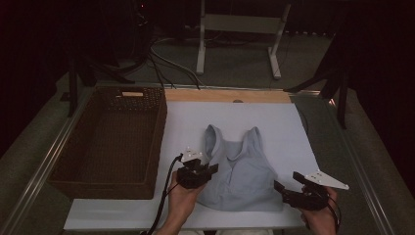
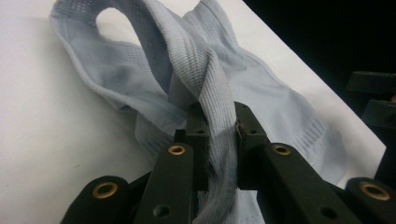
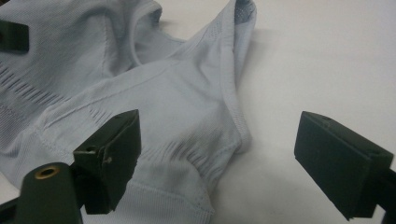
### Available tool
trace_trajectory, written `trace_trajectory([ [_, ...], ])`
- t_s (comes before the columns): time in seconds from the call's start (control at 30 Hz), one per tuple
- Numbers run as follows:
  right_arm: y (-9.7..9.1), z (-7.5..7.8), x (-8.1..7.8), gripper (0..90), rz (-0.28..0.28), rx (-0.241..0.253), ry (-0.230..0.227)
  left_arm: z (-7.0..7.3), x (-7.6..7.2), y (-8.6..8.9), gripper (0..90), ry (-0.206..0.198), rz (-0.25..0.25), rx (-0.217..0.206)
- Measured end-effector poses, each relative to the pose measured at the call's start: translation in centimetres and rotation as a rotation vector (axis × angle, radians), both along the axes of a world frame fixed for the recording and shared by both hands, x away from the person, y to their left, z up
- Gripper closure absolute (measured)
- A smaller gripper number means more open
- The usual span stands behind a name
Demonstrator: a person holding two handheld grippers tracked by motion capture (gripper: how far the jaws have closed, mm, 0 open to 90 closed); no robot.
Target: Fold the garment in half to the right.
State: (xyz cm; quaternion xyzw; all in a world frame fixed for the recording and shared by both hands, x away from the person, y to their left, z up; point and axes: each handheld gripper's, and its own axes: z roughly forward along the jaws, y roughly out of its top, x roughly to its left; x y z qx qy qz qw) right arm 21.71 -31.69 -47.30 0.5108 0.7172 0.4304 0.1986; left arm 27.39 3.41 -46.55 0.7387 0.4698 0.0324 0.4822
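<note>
Nearest the person, the right gripper [image 1: 286, 192] hangs at the lower right corner of the top [image 1: 240, 171], its jaws spread wide. In the right gripper view one jaw stands over the hem and the other over bare white bench [image 3: 327, 56], so the side seam and hem corner lie between them but are not yet held. A little farther in, the left gripper [image 1: 208, 170] is pressed together on the top's left edge; the left gripper view shows a ribbed band of the cloth [image 2: 210, 98] twisted and drawn up between its jaws, so that side is pinched and slightly lifted. The top itself, pale blue and sleeveless, lies flat in the middle of the bench with its straps pointing away from the person. Left of it, well apart from the cloth, a dark wicker basket [image 1: 147, 183] stands open. My reading is that the step in hand is taking hold of the garment at both sides, with one side secured and the other waiting. The next move calls for the right gripper to lower, slide one jaw under the hem corner and close on it, matching the left grip's height, so the cloth can be lifted or folded without dragging; beyond the bench, frame legs and cables sit on the floor.
</note>
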Motion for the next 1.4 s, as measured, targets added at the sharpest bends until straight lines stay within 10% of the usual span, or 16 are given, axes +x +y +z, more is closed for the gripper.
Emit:
trace_trajectory([
  [1.4,-0.1,-0.1,0.0,14.9,-0.002,0.000,0.001,1.1,0.3,-3.9,81.4,0.025,-0.080,-0.070],
])
